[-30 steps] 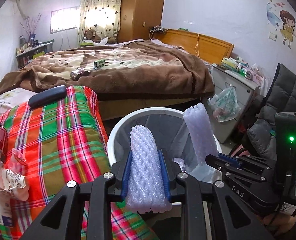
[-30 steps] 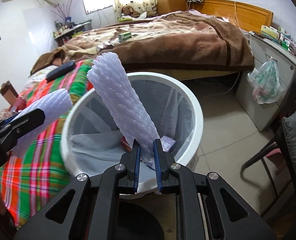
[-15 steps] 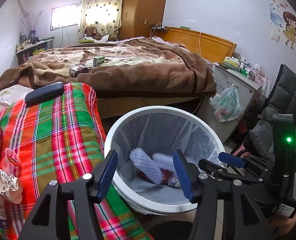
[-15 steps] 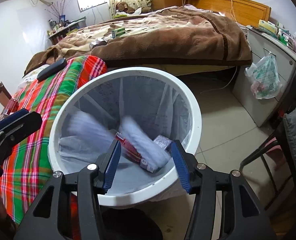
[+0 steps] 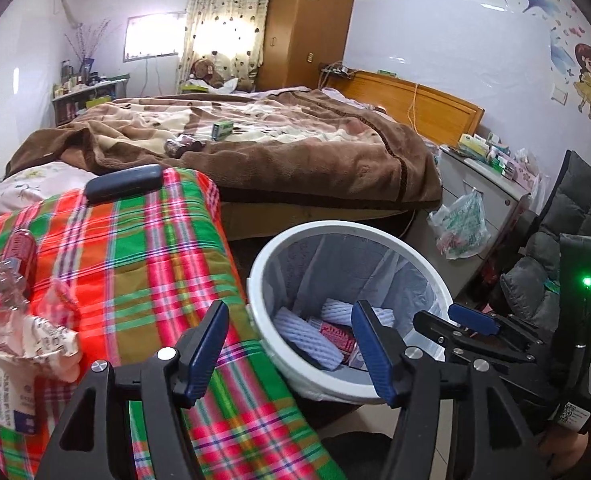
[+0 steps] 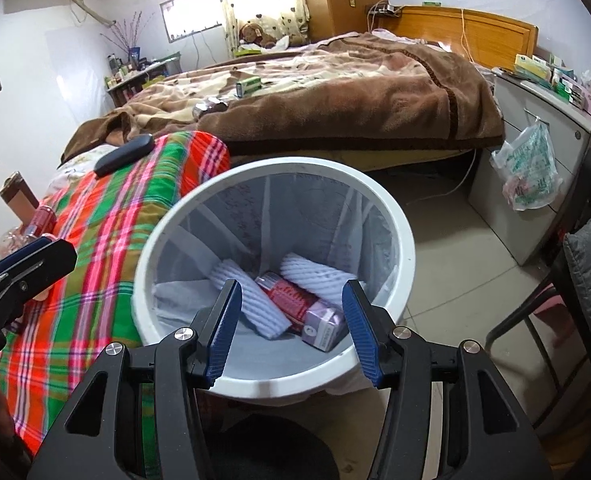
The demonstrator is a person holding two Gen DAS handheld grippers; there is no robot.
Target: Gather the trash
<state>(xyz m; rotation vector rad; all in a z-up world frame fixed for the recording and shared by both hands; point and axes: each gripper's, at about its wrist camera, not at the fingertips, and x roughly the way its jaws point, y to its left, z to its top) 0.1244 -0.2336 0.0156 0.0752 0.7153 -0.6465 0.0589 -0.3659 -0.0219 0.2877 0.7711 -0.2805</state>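
- Bin point(image 6: 405, 240) stands on the floor just beside the plaid bedding point(image 5: 143, 256), so trash needs only a short carry.
- In the bin we see two foam sleeves point(image 6: 315, 274), a red pack and a small carton.
- Our left gripper point(image 5: 291, 348) and right gripper point(image 6: 291, 332) hover over the bin, jaws spread wide, holding nothing.
- Beside the bin, a crumpled wrapper point(image 5: 23, 340) and red can point(image 5: 19, 246) lie on the bedding, likely next.

bin point(image 6: 405, 240): smooth white plastic | sleeves point(image 6: 315, 276): foam mesh | blanket point(image 5: 315, 160): fuzzy
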